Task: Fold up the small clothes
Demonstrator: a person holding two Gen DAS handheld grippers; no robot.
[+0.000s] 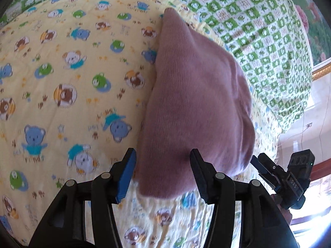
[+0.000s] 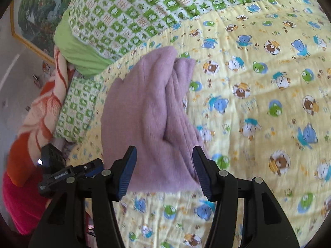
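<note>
A folded mauve knit garment (image 1: 192, 111) lies on the yellow bear-print quilt (image 1: 62, 82). In the left wrist view it runs from the near middle up and away. My left gripper (image 1: 163, 159) is open, its fingers either side of the garment's near end, holding nothing. The right gripper (image 1: 269, 171) shows at the lower right of that view. In the right wrist view the garment (image 2: 149, 119) shows several soft folds. My right gripper (image 2: 164, 159) is open over its near edge, empty. The left gripper (image 2: 82, 170) shows at the lower left there.
A green-and-white checked pillow (image 1: 258, 33) lies just beyond the garment; it also shows in the right wrist view (image 2: 128, 16). An orange and red blanket (image 2: 37, 119) hangs at the bed's edge. A framed picture (image 2: 33, 14) is on the wall.
</note>
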